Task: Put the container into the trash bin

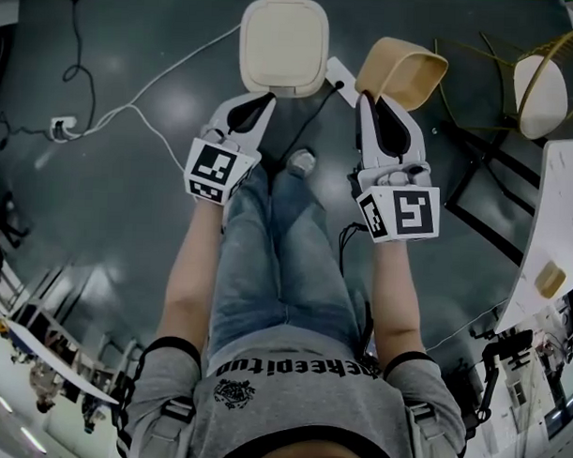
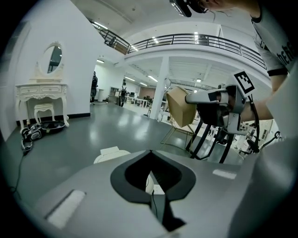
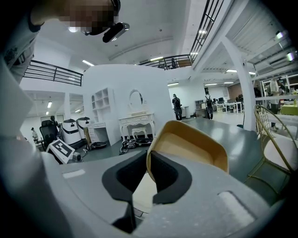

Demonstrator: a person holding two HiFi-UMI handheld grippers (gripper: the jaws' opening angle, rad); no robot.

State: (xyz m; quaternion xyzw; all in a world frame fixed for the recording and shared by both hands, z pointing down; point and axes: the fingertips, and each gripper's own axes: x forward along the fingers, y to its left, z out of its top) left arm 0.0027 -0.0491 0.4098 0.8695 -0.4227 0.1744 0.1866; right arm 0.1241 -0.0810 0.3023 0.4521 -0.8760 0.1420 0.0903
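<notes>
A person is standing on a dark, shiny floor (image 1: 129, 180), looking down past jeans-clad legs and holding a gripper in each hand. The right gripper (image 1: 370, 100) is clamping the side wall of the container (image 1: 405, 73), with one jaw inside the rim and one outside. The container is showing as a tan tub with rounded corners, an open top and a paler inside. It is hanging tilted in the air, with its opening turned away from the person. It is sitting just to the right of the trash bin (image 1: 283, 45), not over it. The bin is showing only its cream, rounded-square lid, lying shut. The left gripper (image 1: 266, 101) is hovering near the bin's front edge with its jaws pressed together on nothing.

The lid is hiding the bin's body, and the frame is cutting off its far edge. In the right gripper view, the jaws are covering the container's lower part. A small grey object (image 1: 301, 161) by the person's feet is too unclear to identify.
</notes>
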